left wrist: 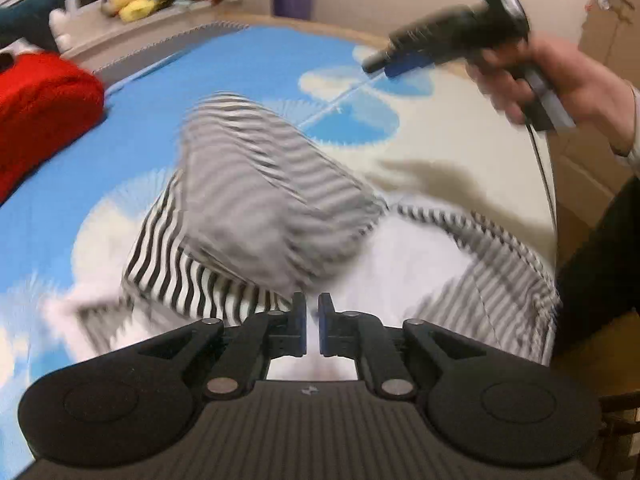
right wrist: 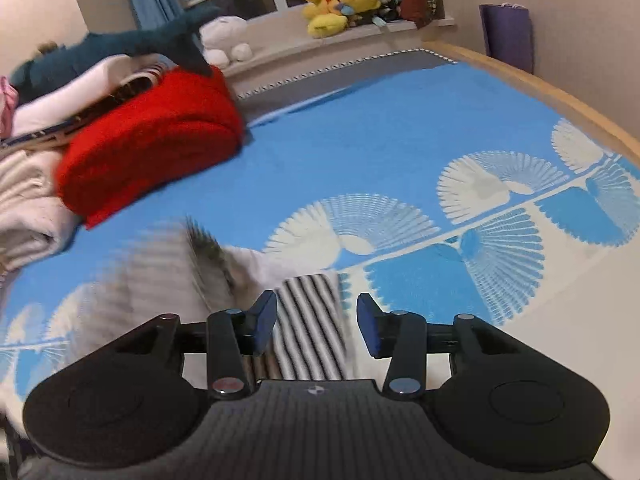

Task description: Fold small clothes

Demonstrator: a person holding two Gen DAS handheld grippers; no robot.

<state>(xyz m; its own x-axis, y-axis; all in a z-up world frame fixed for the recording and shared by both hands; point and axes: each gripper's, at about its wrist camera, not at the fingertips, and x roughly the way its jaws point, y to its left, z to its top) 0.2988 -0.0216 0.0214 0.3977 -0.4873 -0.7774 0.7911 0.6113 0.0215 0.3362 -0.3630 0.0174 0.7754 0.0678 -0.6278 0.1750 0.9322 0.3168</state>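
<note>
A small black-and-white striped garment (left wrist: 256,208) lies partly folded on the blue patterned bed cover (left wrist: 248,64); part of it is blurred by motion. It also shows in the right wrist view (right wrist: 308,320). My left gripper (left wrist: 312,312) is just in front of the garment's near edge, its jaws nearly closed with a thin gap and no cloth visibly between them. My right gripper (right wrist: 316,320) is open and empty above the striped cloth; it also shows in the left wrist view (left wrist: 384,66), raised over the bed's far right.
A red folded cloth (right wrist: 152,140) lies on a pile of white folded laundry (right wrist: 28,208) at the left. A blue plush shark (right wrist: 132,42) and yellow plush toys (right wrist: 340,4) are at the back. A purple bag (right wrist: 506,34) stands by the wall.
</note>
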